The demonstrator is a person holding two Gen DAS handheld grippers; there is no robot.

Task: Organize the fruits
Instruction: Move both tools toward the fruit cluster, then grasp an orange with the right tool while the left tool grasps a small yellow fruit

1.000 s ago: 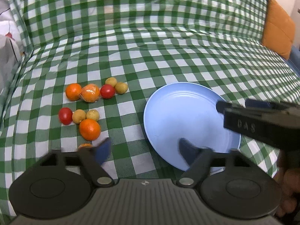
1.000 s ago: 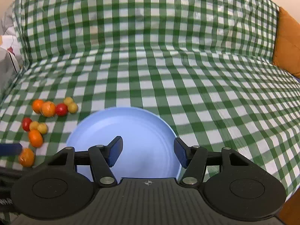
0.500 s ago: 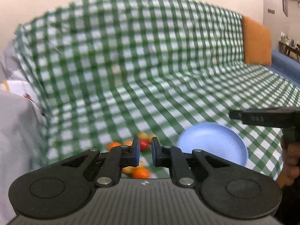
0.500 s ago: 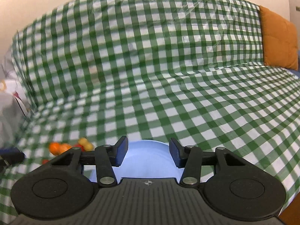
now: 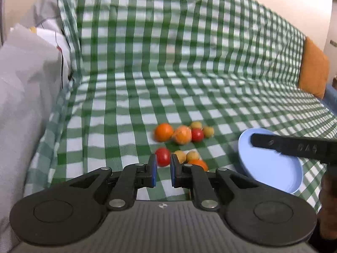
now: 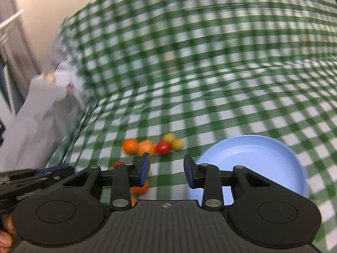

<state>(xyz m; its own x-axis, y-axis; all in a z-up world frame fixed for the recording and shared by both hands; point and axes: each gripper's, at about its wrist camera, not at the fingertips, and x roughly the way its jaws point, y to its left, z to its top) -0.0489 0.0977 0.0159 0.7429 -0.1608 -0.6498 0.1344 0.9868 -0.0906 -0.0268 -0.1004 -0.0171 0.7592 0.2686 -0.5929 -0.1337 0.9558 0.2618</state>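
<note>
Fruit lies in two small clusters on the green checked cloth. The far cluster has an orange [image 5: 163, 132], a wrapped orange [image 5: 182, 135], a red tomato [image 5: 197, 135] and two small yellow fruits. A second tomato [image 5: 162, 157], two yellow fruits and an orange [image 5: 197, 164] lie nearer. The blue plate [image 5: 271, 168] sits to their right. My left gripper [image 5: 163, 168] is shut and empty, hanging short of the near tomato. My right gripper [image 6: 167, 170] is closing with nothing between its fingers, in the air between the fruit [image 6: 163, 147] and the plate [image 6: 252, 160].
White and grey bags [image 5: 25, 84] are piled at the sofa's left end. An orange cushion [image 5: 313, 78] leans at the far right. The right gripper's black body [image 5: 294, 147] crosses over the plate, with a hand [image 5: 328, 189] below it.
The left gripper's jaws went from wide open to shut and it pulled back from the fruit. The right gripper's jaws narrowed and it swung left, so the fruit now lies ahead of it.
</note>
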